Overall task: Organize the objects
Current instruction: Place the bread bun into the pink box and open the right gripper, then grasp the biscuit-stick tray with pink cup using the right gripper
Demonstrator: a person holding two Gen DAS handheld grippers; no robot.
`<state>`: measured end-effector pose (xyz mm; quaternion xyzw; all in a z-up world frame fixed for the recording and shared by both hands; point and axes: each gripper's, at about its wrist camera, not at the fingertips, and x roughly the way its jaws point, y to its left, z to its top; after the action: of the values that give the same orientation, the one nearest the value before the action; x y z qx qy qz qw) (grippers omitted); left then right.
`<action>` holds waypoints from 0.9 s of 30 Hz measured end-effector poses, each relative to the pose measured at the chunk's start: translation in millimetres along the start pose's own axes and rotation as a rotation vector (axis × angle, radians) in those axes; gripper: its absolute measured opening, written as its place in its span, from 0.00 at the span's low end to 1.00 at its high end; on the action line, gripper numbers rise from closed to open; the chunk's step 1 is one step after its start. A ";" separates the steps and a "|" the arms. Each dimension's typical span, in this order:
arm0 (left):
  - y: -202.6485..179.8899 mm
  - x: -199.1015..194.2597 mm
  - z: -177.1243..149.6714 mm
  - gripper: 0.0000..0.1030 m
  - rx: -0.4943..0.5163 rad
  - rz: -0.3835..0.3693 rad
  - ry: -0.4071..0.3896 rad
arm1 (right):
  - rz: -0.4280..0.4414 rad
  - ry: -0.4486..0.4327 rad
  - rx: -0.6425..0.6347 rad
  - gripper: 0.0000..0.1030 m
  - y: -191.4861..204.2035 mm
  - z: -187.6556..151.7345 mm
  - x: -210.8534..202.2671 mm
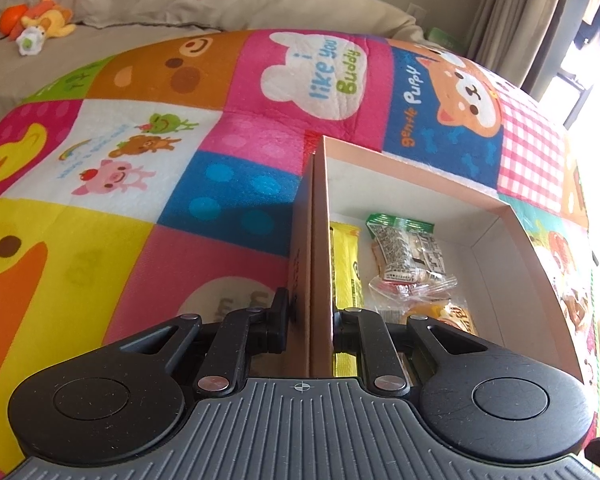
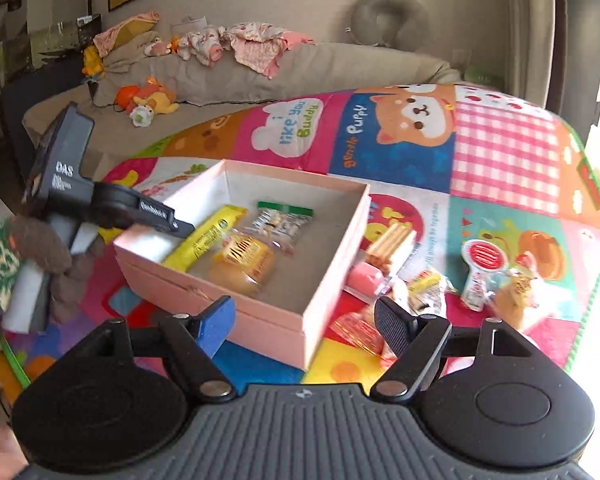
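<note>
Left gripper (image 1: 310,322) clamped on pink box (image 2: 332,248) wall. Right gripper (image 2: 306,320) released, nothing between its pads. Inside: yellow stick packet (image 2: 204,236), apparently pastry packet (image 2: 244,258).

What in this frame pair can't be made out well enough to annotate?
- Left wrist view: left gripper, shut on the pink box wall, and the wall itself hide part of the yellow packet.
- Right wrist view: snacks on the mat are motion-blurred, labels unreadable.
- Right gripper open, holding nothing.
</note>
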<state>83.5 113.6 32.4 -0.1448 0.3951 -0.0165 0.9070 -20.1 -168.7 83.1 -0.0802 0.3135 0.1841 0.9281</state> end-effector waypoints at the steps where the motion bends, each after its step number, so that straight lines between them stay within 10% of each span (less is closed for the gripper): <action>1: 0.2 0.3 0.1 0.17 -0.003 0.000 -0.001 | -0.023 0.003 -0.019 0.74 0.8 -6.1 -0.5; 8: -1.3 3.0 1.5 0.18 0.005 0.008 -0.009 | 0.006 0.036 0.024 0.38 5.1 -12.5 32.3; 21: 3.7 10.9 6.7 0.18 -0.040 -0.010 -0.044 | 0.107 -0.042 0.283 0.49 -57.7 17.7 23.8; 27: 4.2 11.2 6.6 0.19 -0.041 -0.013 -0.042 | 0.031 0.097 0.474 0.48 -109.9 48.8 90.0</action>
<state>95.6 117.7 27.5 -0.1663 0.3753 -0.0116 0.9118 116.2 -230.6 70.3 0.1358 0.3934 0.1157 0.9019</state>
